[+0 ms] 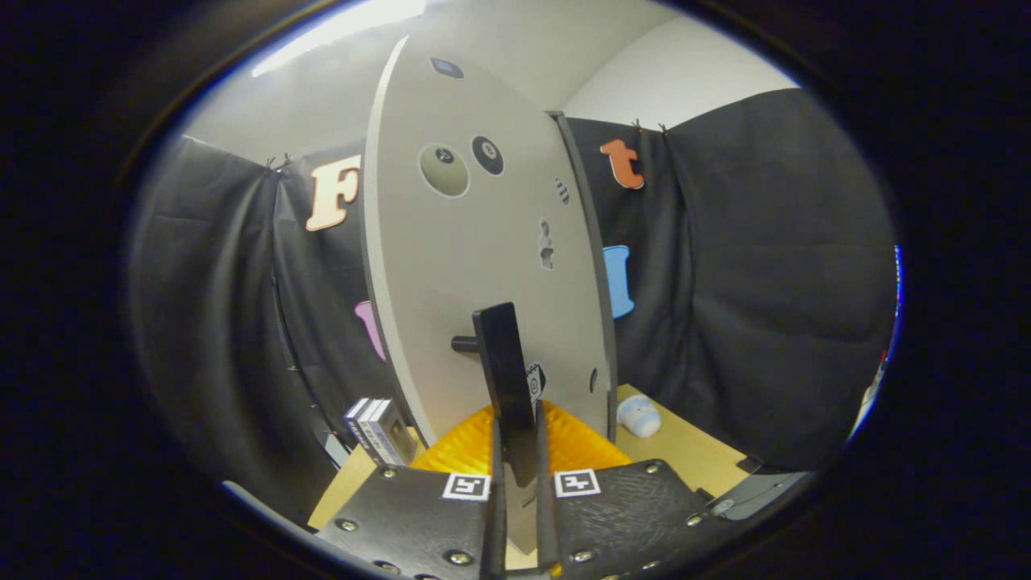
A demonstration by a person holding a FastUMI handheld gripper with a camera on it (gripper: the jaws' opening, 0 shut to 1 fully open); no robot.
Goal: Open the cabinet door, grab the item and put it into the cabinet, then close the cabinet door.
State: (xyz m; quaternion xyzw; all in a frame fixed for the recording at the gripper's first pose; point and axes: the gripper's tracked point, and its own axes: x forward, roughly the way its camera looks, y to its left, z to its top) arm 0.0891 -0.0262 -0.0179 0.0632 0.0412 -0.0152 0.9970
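Observation:
The grey cabinet door (pixel 483 266) stands close ahead and carries a few small stickers. Its right edge (pixel 594 282) is turned toward me. A black bar handle (pixel 503 362) stands off the door on a short peg. The lower end of the handle runs down between my fingers. My gripper (pixel 518 483) is shut on it, with one finger (pixel 493 491) on the left side of the bar and the other on the right. A small white object (pixel 639 416) lies on the wooden table (pixel 701 455), to the right of the door. The cabinet's inside is hidden behind the door.
A small dark box with pale stripes (pixel 378 431) stands on the table's left corner, beside the door's foot. A grey flat object (pixel 757 491) lies at the table's near right edge. Black cloth walls close the booth on both sides.

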